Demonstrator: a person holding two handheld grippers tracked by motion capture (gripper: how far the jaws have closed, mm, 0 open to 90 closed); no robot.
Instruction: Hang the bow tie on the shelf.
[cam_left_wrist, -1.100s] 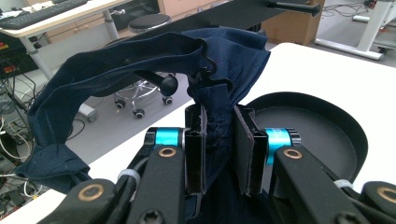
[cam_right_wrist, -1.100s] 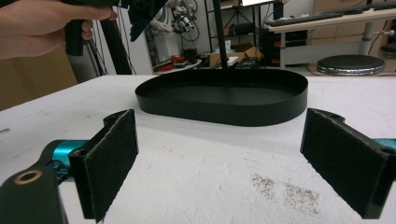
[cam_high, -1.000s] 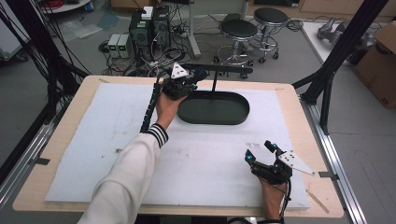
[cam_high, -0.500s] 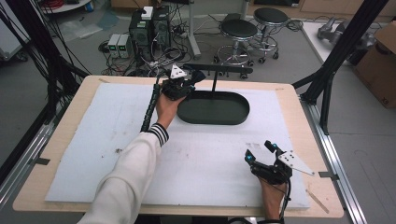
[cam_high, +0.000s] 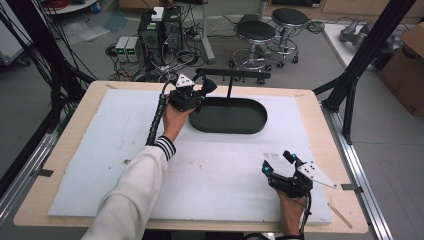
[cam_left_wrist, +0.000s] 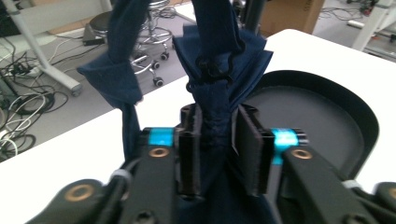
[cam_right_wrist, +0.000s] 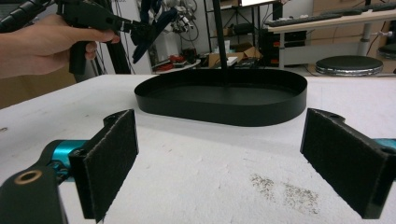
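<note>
At the lower right of the high view the right hand-held gripper (cam_high: 279, 163) rests wide open on the table (cam_high: 100, 150), while farther up, left of the black oval tray (cam_high: 227, 122), the left hand-held gripper (cam_high: 196, 93) pinches a dark blue cloth (cam_left_wrist: 219, 70).

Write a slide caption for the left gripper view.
Hand-held gripper pinching dark blue cloth beside the black oval tray.
</note>
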